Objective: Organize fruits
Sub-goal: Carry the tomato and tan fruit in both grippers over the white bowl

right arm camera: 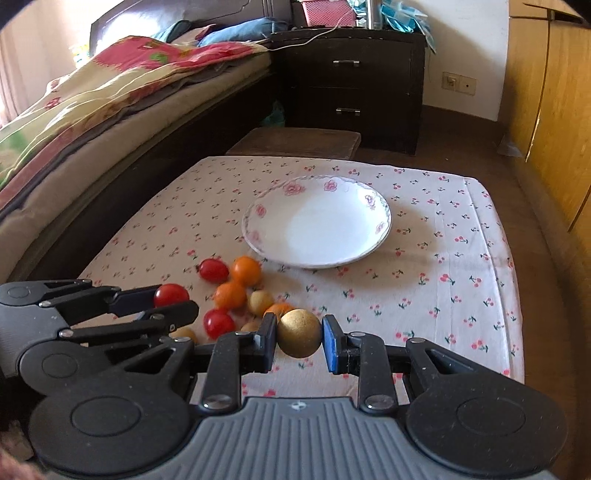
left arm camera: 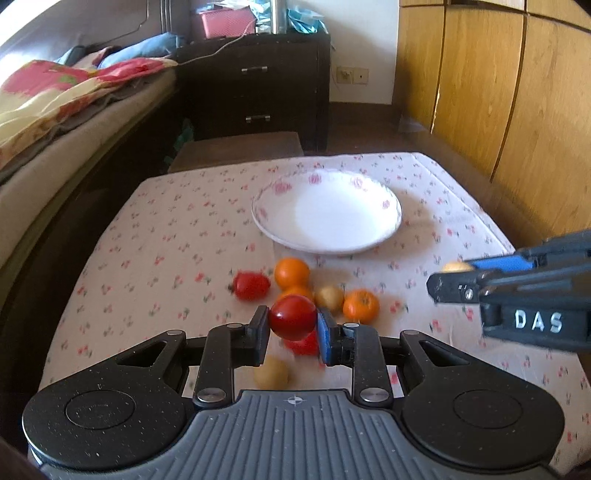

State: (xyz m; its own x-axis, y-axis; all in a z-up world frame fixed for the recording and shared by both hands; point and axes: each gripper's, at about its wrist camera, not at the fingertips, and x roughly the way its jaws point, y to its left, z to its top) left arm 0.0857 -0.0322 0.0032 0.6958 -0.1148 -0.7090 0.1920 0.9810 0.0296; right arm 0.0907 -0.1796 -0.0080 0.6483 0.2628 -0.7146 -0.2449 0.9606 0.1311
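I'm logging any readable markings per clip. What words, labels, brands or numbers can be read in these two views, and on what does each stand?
"DAS": raised white letters on the side of the right gripper, seen in the left wrist view.
Round emblem on the grey ridged body of each gripper: a symbol only, no letters legible.
Pink box on the dresser: no readable print.
Nothing else carries text.

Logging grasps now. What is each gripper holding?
Left gripper: shut on a red tomato.
Right gripper: shut on a yellow fruit.
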